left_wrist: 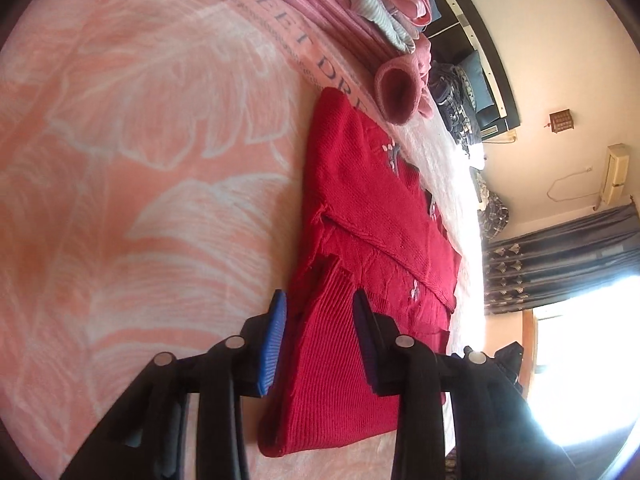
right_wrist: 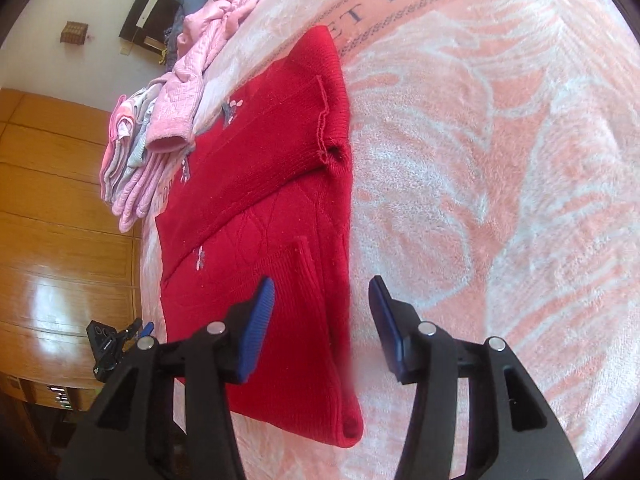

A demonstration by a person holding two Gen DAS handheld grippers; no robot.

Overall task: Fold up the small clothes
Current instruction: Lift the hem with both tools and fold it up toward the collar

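Now the folded red knitted sweater (left_wrist: 360, 240) lies on the pink flower-patterned blanket (left_wrist: 140, 160); the left gripper (left_wrist: 320, 320) and right gripper (right_wrist: 322, 304) both hover over its ribbed hem, jaws apart

I read "SWEET DRE" in dark capitals along the woven band of the pink blanket (left_wrist: 120, 200); my right wrist camera catches only "ET DRE" on that band. Nothing else is legible.

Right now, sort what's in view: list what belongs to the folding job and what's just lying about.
Job: red knit sweater, left tongs, right tongs.
Lying about: pink jacket, folded clothes stack, floral blanket, curtain.
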